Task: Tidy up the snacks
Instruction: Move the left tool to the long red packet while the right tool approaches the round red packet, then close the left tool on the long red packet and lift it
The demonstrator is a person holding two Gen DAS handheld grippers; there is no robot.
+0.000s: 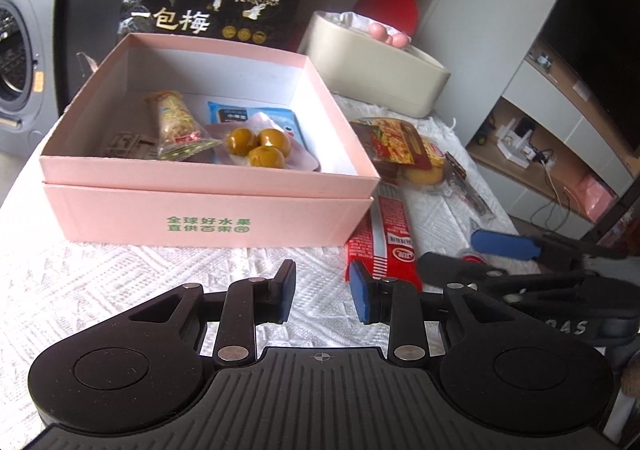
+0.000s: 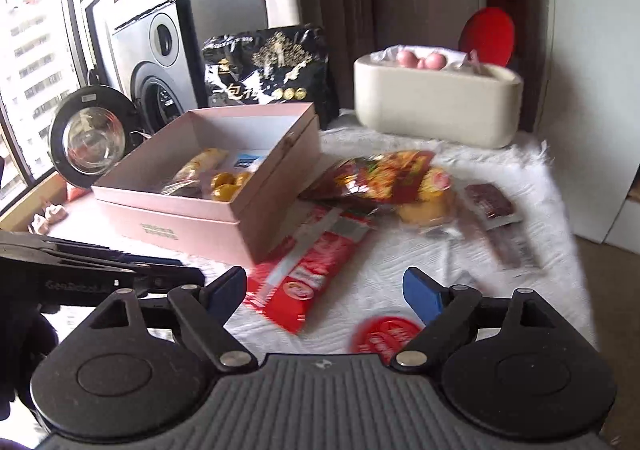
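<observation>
An open pink box (image 1: 208,210) stands on the white cloth and holds a pack of yellow balls (image 1: 258,146), a wrapped golden snack (image 1: 176,126) and a blue packet (image 1: 256,118). My left gripper (image 1: 322,290) is open in front of the box, with nothing between its fingers. To the right of the box lie a long red packet (image 2: 304,278), a red and yellow packet (image 2: 380,178), a yellow cake (image 2: 424,210) and dark red packets (image 2: 492,202). My right gripper (image 2: 324,290) is open wide, with the long red packet's near end between its fingers, untouched. A round red snack (image 2: 386,334) lies by its right finger.
A tall black bag (image 1: 212,2) stands behind the box. A beige tub (image 1: 380,78) with pink balls sits at the back right. A washing machine (image 2: 160,62) and a round glass lid (image 2: 90,134) are at the left. The cloth's right edge (image 2: 560,210) ends the table.
</observation>
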